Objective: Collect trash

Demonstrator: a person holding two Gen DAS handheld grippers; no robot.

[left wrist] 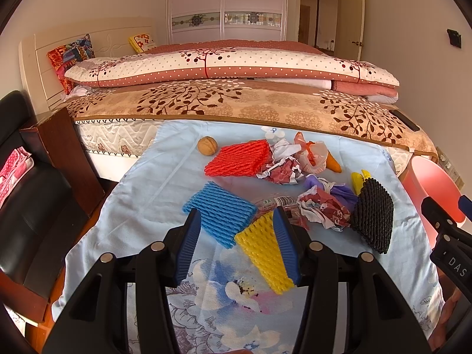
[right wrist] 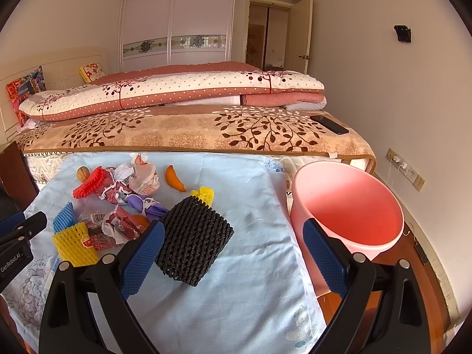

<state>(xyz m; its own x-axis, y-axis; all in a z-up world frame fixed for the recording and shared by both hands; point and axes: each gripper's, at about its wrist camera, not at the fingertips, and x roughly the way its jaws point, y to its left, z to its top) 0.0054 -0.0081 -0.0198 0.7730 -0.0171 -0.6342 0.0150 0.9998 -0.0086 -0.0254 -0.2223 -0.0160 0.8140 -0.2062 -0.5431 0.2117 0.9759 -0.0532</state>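
Note:
Trash lies on a light blue cloth (left wrist: pixel 153 183) over a table beside the bed. My left gripper (left wrist: pixel 237 227) is open just above the cloth. A yellow foam net (left wrist: pixel 265 253) lies between its fingers against the right pad, and a blue foam net (left wrist: pixel 219 212) sits at the tips. Farther off are a red foam net (left wrist: pixel 239 159), crumpled paper (left wrist: pixel 321 209), a walnut (left wrist: pixel 207 146) and an orange peel (right wrist: pixel 174 178). My right gripper (right wrist: pixel 233 227) is open wide, with a black foam net (right wrist: pixel 194 244) by its left pad. A pink bin (right wrist: pixel 348 206) stands to the right.
The bed (left wrist: pixel 236 106) with folded quilts runs behind the table, and a phone (right wrist: pixel 329 124) lies on its corner. A black chair (left wrist: pixel 29 206) and a wooden nightstand (left wrist: pixel 65 153) stand at the left. Wall sockets (right wrist: pixel 410 174) sit behind the bin.

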